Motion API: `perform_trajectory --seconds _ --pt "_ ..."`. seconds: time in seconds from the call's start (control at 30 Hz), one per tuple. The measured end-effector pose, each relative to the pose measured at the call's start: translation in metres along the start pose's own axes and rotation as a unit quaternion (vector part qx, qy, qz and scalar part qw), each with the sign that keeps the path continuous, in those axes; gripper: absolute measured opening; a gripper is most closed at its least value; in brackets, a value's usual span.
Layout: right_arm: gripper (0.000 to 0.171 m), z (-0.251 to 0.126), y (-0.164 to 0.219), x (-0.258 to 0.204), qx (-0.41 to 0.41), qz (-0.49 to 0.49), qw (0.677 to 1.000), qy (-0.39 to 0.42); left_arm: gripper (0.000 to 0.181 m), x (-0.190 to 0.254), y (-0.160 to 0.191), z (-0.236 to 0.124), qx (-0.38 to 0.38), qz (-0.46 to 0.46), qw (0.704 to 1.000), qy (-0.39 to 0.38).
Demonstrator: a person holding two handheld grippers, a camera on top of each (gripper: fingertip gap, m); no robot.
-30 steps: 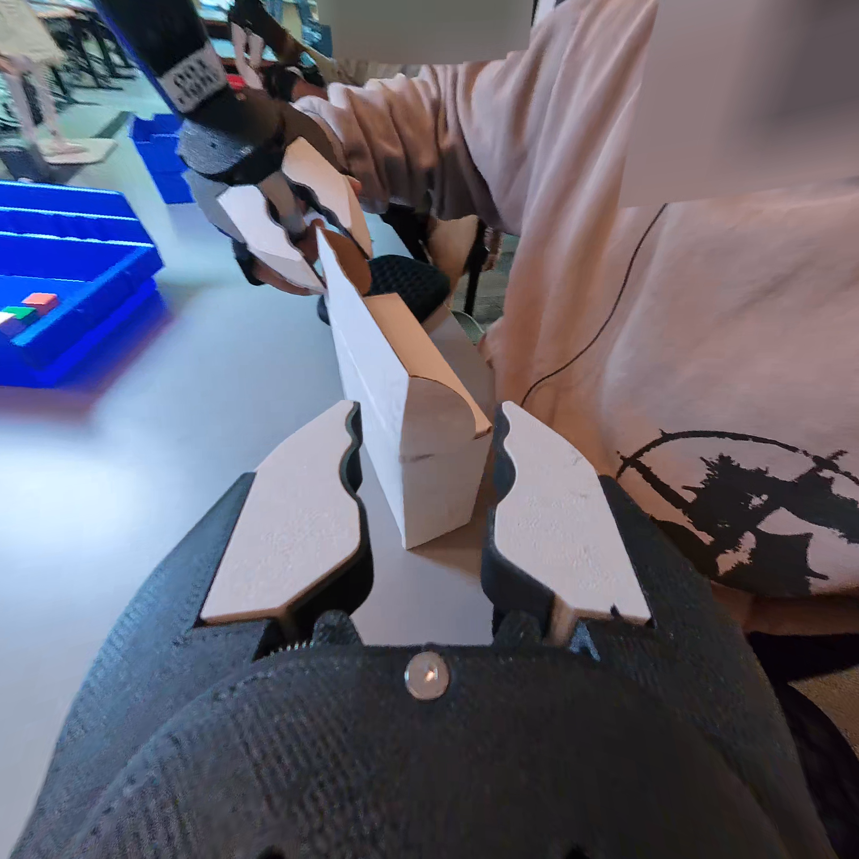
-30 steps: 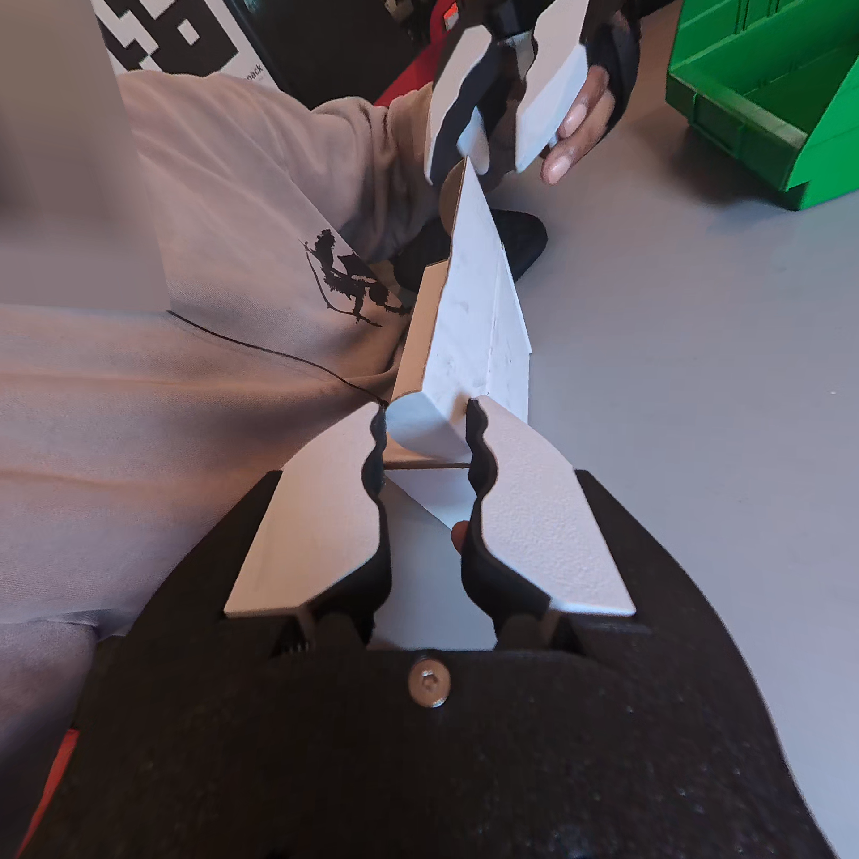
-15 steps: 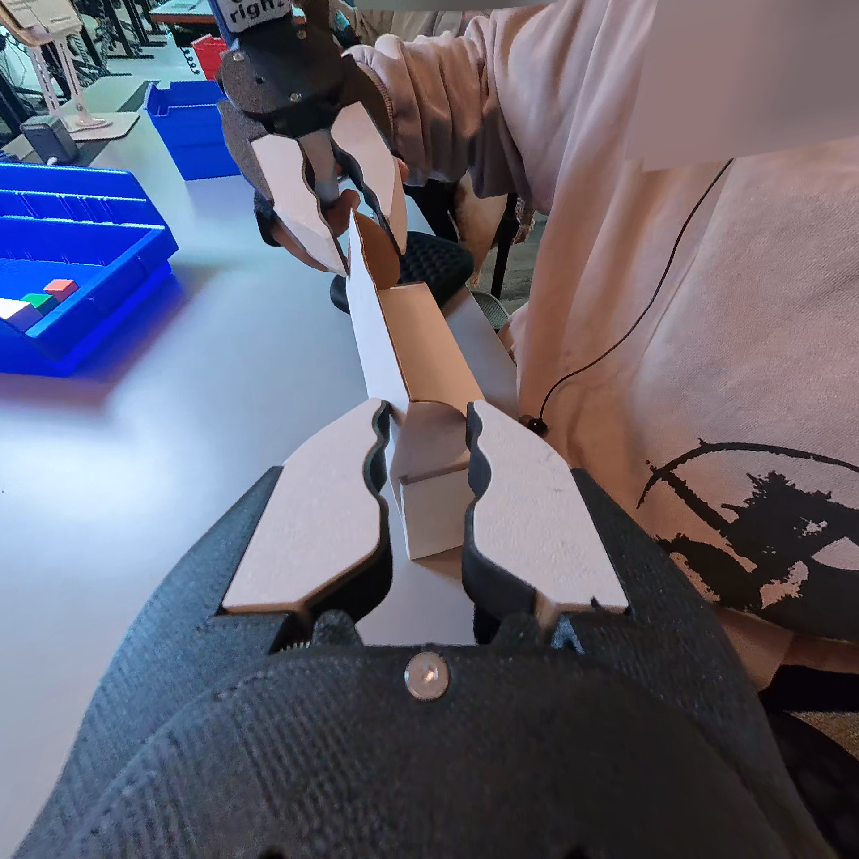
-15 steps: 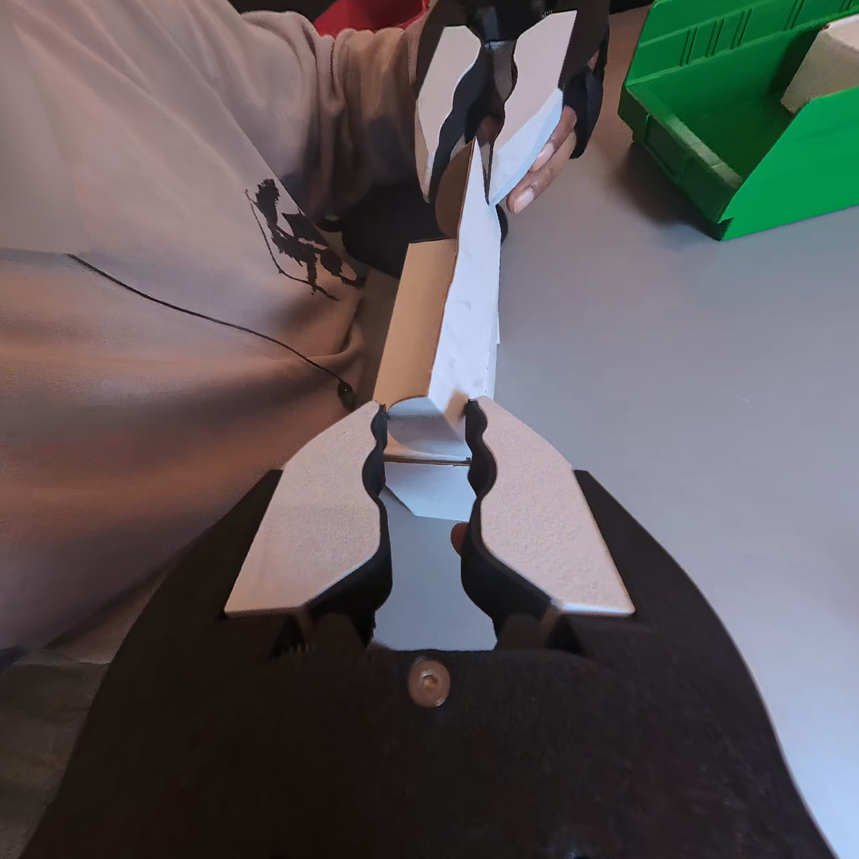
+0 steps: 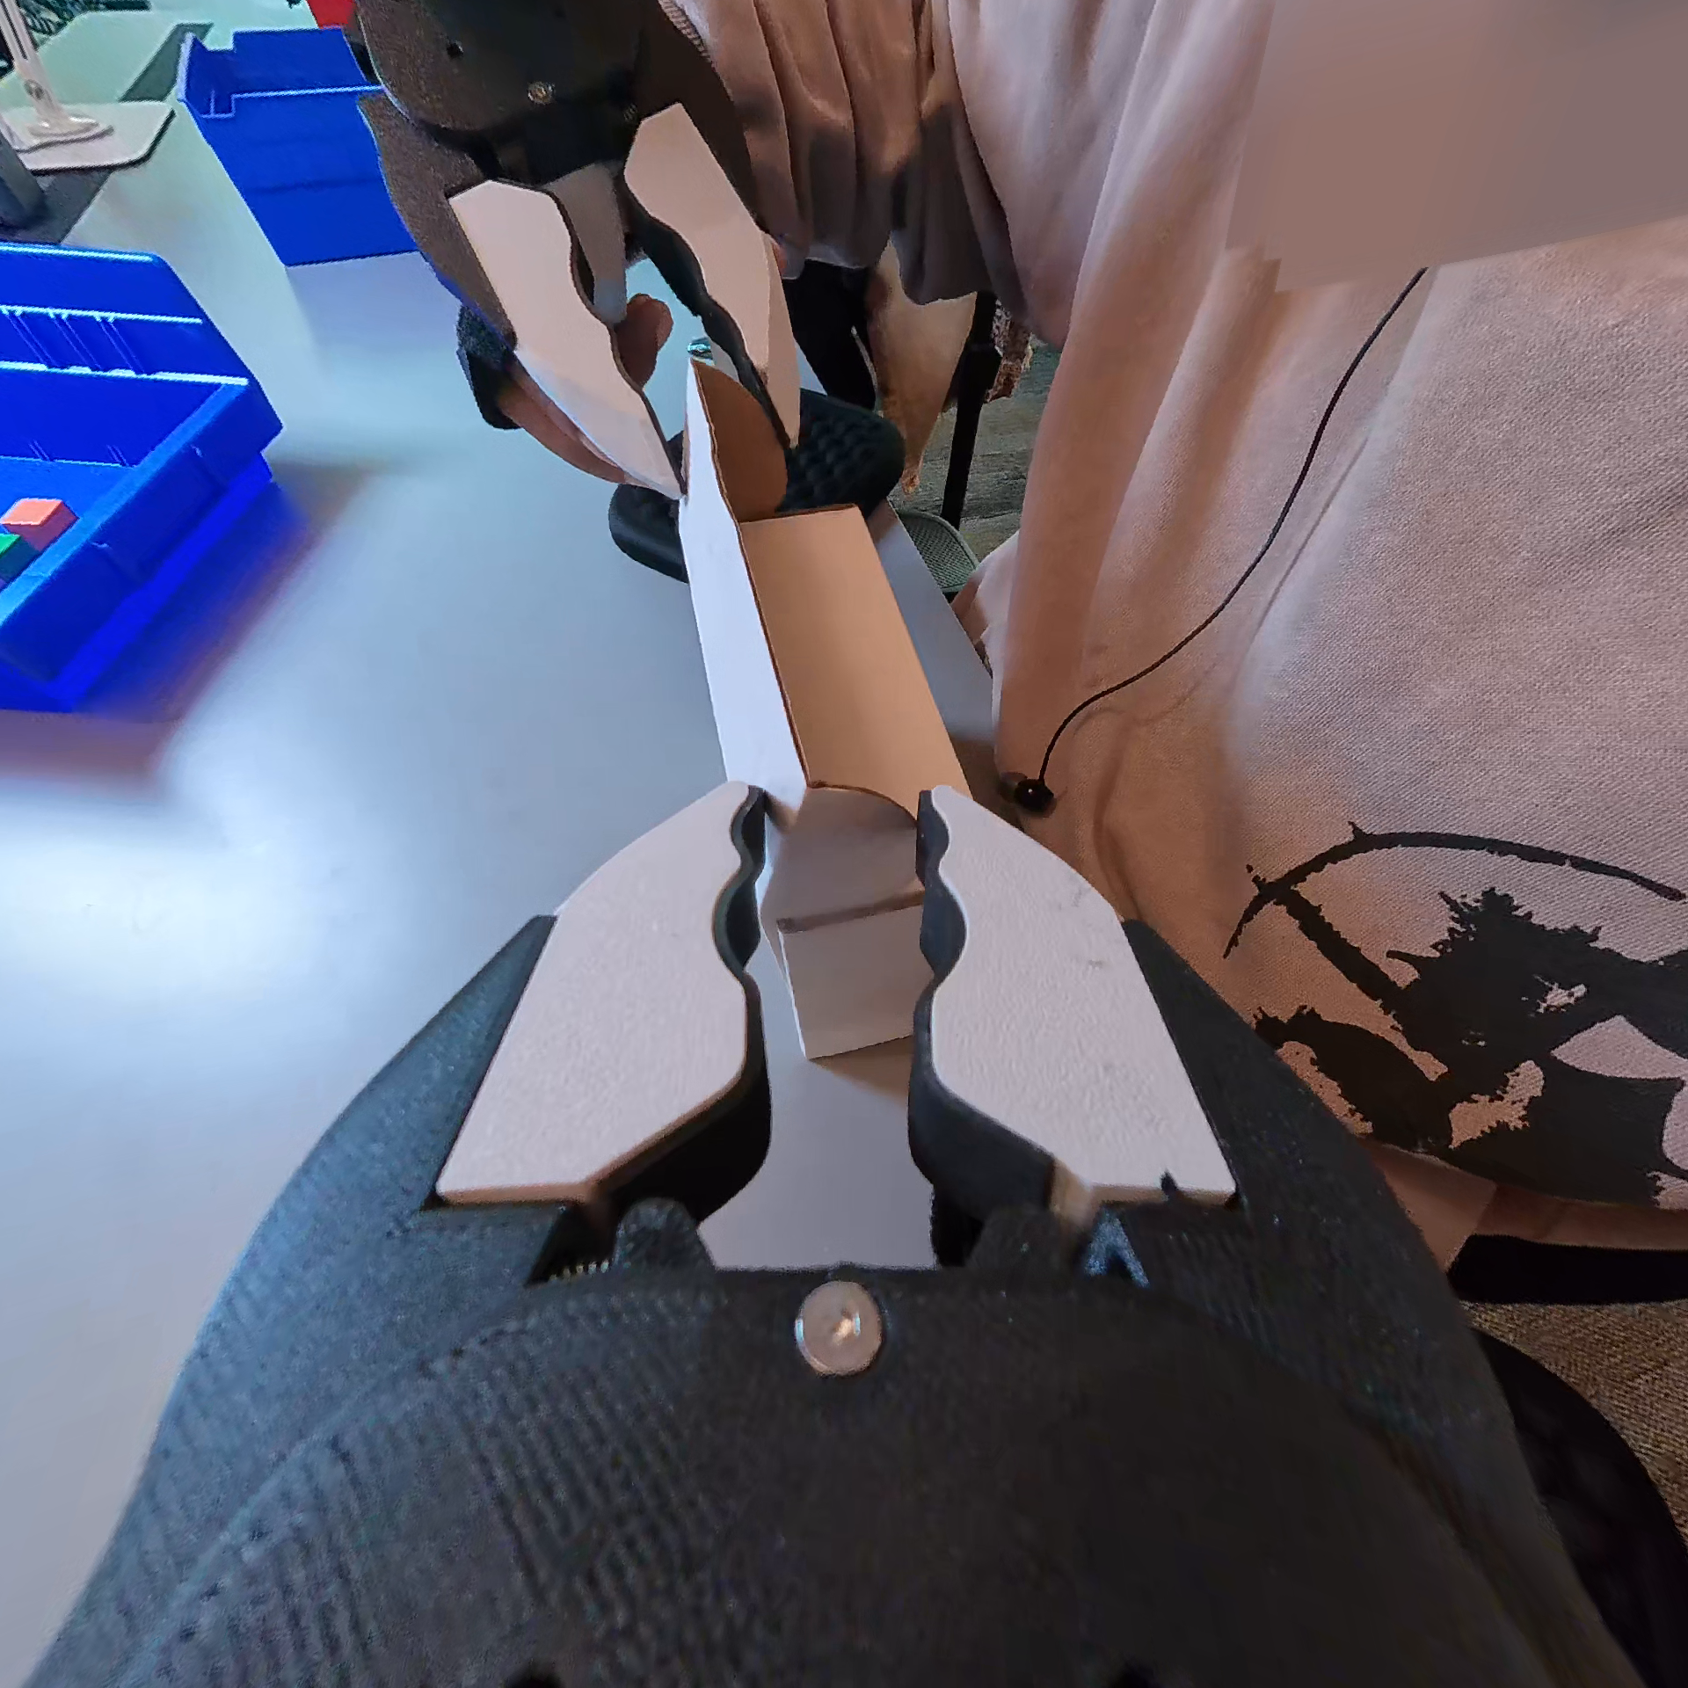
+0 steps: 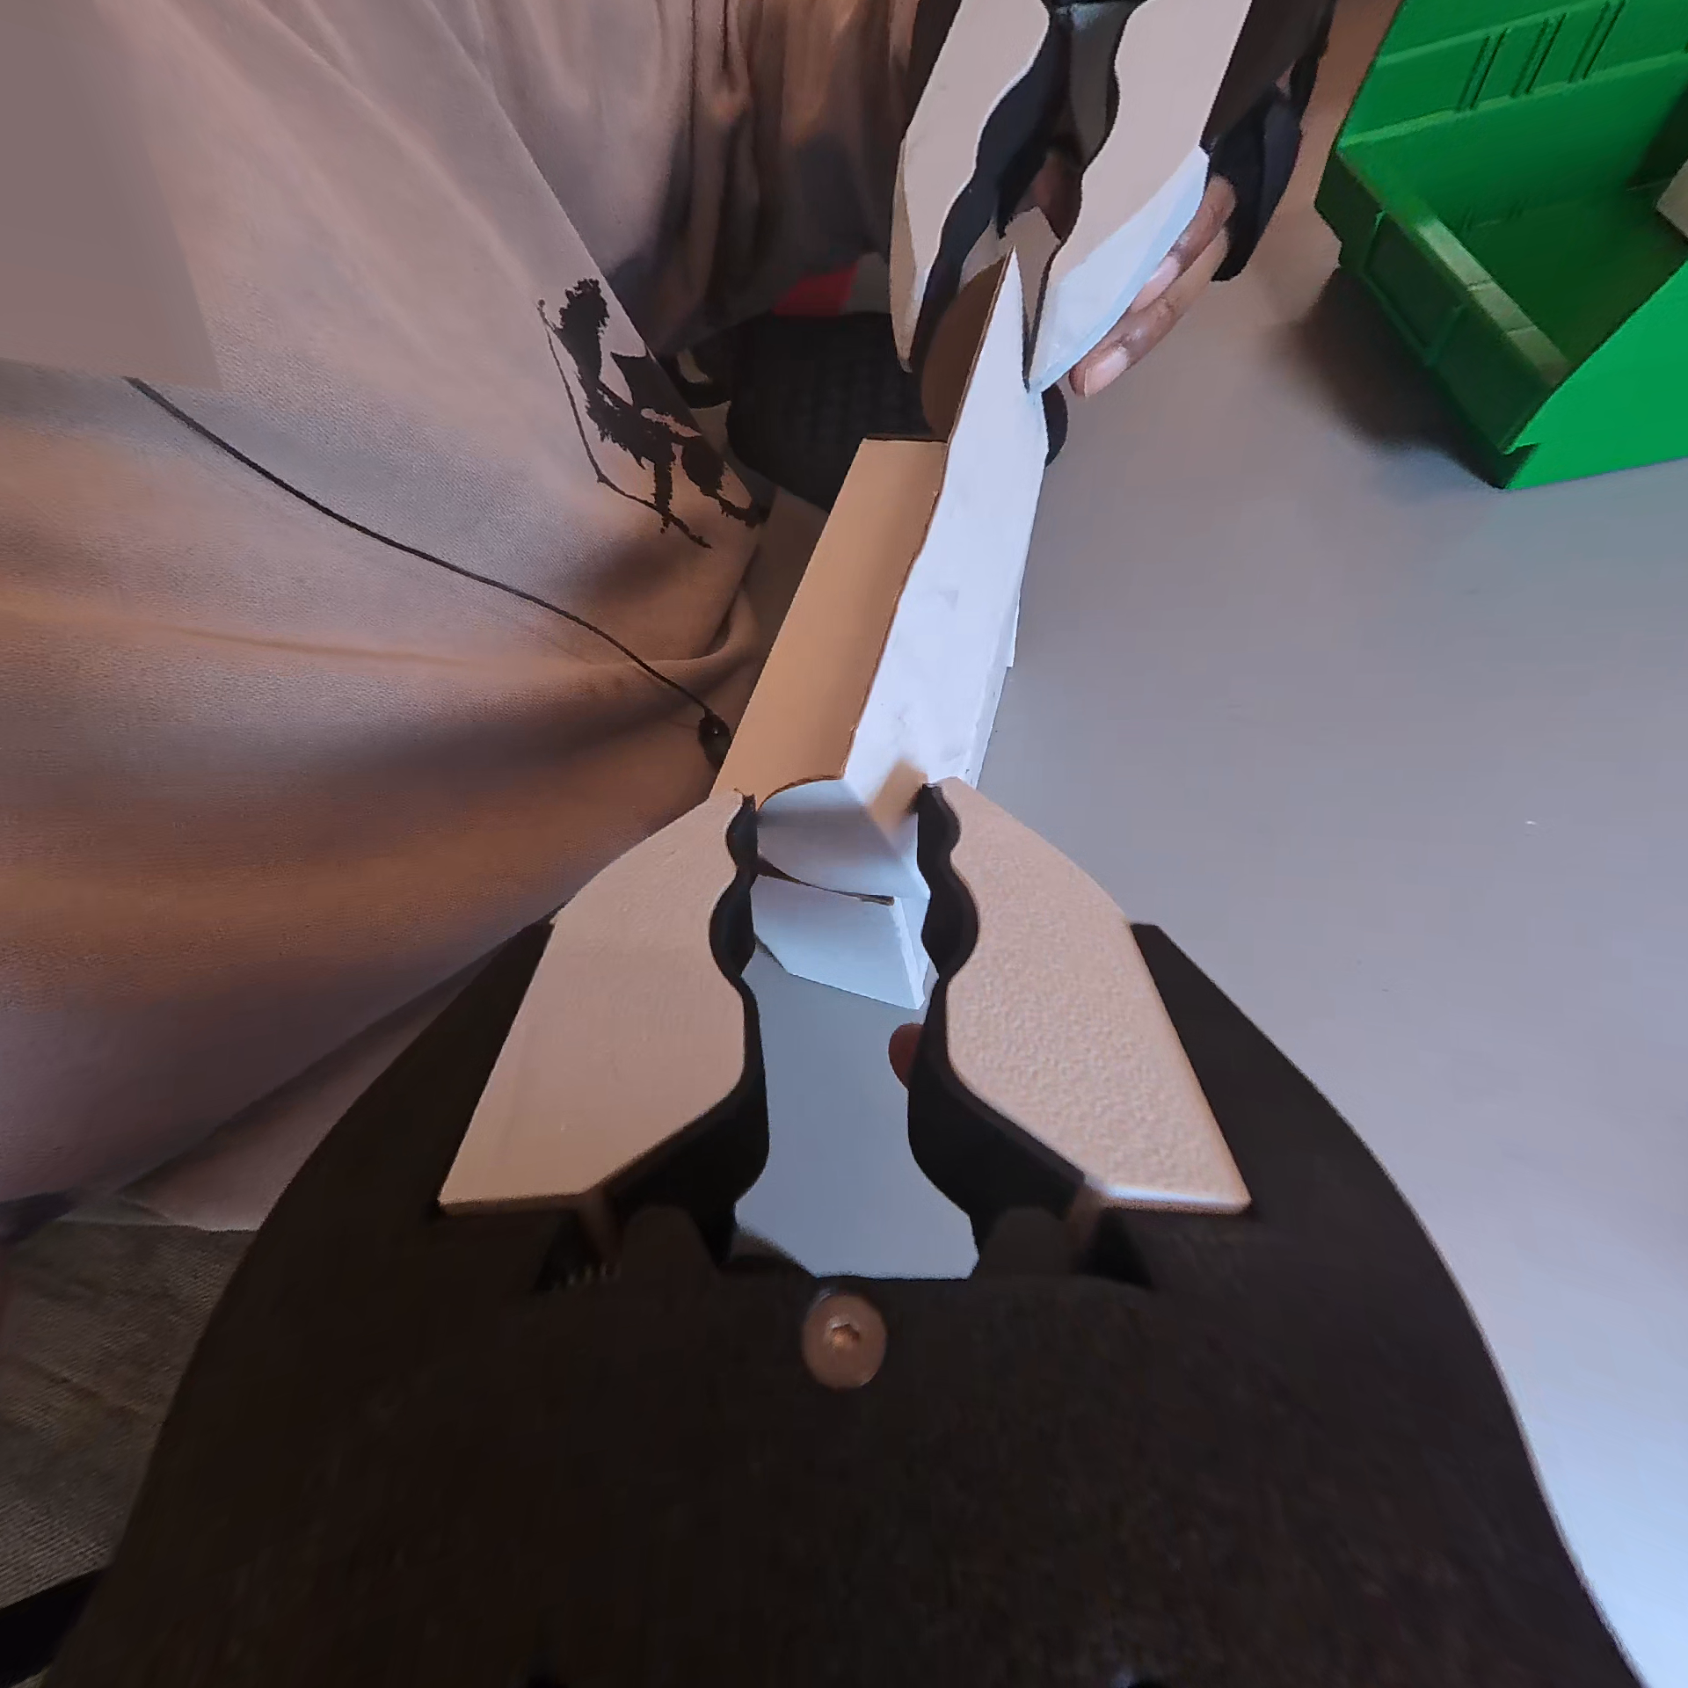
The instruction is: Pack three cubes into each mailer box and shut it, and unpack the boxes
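A long, narrow white mailer box (image 5: 740,658) with a brown inside lies along the grey table's near edge, open at the top. My left gripper (image 5: 836,804) is shut on the rounded flap at one end. My right gripper (image 6: 836,804) is shut on the flap at the other end. Each gripper shows at the box's far end in the other view: the right one in the left wrist view (image 5: 731,466), the left one in the right wrist view (image 6: 973,374). A red cube (image 5: 36,521) and a green cube (image 5: 7,548) lie in a blue bin (image 5: 137,438).
A person's torso in a light sweatshirt (image 5: 1279,639) is right beside the box. A second blue bin (image 5: 283,137) stands at the back of the table. A green bin (image 6: 1507,274) stands beyond the box's other end. A black chair seat (image 5: 840,448) is off the table edge. My hands' fingertips stand some 12 centimetres from each other. My right gripper is the nearer one to the red cube (image 5: 36,521): about 35 centimetres, against 45 centimetres.
My left gripper went from open around the box's end to shut on its flap. The right gripper has kept its hold, and the box now lies straighter between the two grippers.
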State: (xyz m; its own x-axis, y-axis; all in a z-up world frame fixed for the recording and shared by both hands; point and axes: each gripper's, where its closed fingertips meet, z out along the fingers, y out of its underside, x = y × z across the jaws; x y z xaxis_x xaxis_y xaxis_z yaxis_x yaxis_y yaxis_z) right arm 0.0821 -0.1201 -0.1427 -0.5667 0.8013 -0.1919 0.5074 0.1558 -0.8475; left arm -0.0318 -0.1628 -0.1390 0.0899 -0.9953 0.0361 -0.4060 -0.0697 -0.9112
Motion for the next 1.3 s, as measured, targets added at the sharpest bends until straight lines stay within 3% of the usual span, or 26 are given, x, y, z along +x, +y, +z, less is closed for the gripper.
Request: perform_trajectory --seconds 0.43,0.9,1.3 --pt "0.031 0.004 -0.001 -0.004 -0.031 -0.038 0.996 0.08 0.033 0.011 0.003 0.003 -0.01 0.039 0.999 -0.033" --pt "0.031 0.015 -0.005 -0.022 0.005 0.059 0.989 0.137 0.033 0.021 0.009 0.01 -0.072 0.104 0.978 -0.164" --pt "0.039 0.032 0.009 -0.047 -0.084 -0.135 0.973 0.166 0.033 0.041 0.011 0.02 -0.05 0.121 0.975 -0.179"
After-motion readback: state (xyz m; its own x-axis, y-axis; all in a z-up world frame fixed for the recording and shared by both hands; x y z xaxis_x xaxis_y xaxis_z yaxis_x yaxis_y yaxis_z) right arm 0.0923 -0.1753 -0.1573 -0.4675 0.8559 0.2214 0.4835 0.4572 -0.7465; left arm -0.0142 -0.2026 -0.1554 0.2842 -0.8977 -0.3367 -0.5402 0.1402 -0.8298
